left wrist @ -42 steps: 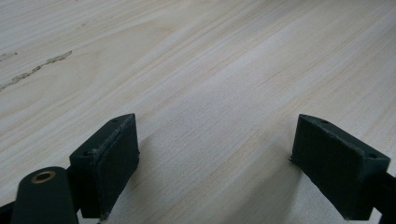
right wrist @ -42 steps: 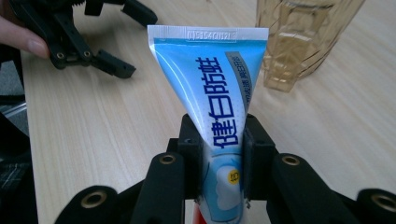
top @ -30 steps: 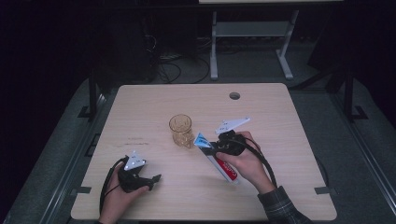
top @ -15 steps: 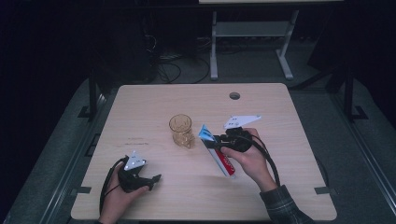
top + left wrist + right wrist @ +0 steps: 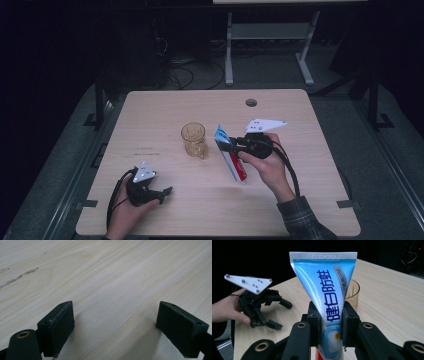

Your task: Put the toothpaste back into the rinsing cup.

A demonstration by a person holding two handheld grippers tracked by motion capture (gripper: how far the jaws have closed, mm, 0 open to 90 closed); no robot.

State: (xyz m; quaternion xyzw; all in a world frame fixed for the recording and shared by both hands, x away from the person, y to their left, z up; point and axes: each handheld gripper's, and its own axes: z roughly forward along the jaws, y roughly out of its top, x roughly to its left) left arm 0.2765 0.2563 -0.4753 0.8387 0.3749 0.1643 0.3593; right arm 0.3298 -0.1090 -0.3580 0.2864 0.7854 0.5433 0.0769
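1. Toothpaste tube clamped between the jaws of the right gripper, held tilted above the tabletop, crimped end up, red cap end low and close to the wood.
2. In the right gripper view, both black pads pressed on the tube's flat faces near mid-body, printed blue panel facing the camera.
3. Amber glass cup standing upright just beside the tube, toward the left, apart from it.
4. Left gripper resting low near the front left of the tabletop, jaws spread wide with nothing between them, bare wood grain between the pads in the left gripper view.
5. Handling, as a judgement: light, soft-walled tube, likely to dent and to push paste toward the cap under a hard squeeze; glossy film probably slippery.
6. Best hold, as a judgement: across the flat faces around mid-body, as now, or nearer the stiffer shoulder by the cap; thin crimped end too floppy for control.
7. Cup probably fragile and easy to tip; gentle clearance advised near its rim.
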